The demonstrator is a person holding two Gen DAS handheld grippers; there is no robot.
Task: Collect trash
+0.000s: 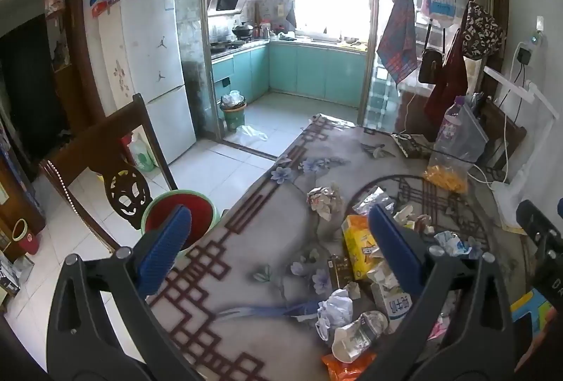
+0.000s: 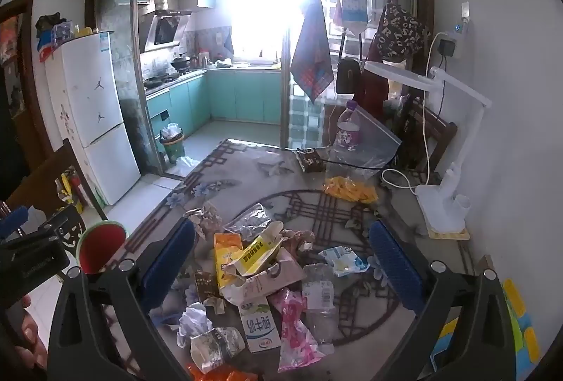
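Two grippers, both spread wide with nothing between the pads: left gripper [image 1: 278,240] and right gripper [image 2: 281,261] hover over the table [image 1: 218,275], tilted down at the trash pile.

Risks, left to right:
- Red bin [image 1: 183,215] sits on the floor just off the table's left edge, below the rim. A drop released too early lands on the table or the tiles, not in it.
- Chair [image 1: 123,184] stands right beside the bin; the left gripper could clip its back on the swing over.
- Crumpled paper [image 2: 207,217] is light (likely to skid away if only one pad touches first).
- Yellow carton [image 2: 253,254] lies on top of other wrappers; pulling it may drag neighbours along.
- Crushed bottle [image 2: 320,296] is clear, smooth and rounded, so it may squirt out of a closing grip.
- Milk box [image 2: 258,328] lies flat, hard to get a pad under.
- Lamp [image 2: 447,191] and its cable sit at the far right; a wide sweep could snag them.

Room: bare table on the left between pile and edge, good approach lane. Right side is crowded. Grippers are close together, so move one at a time.
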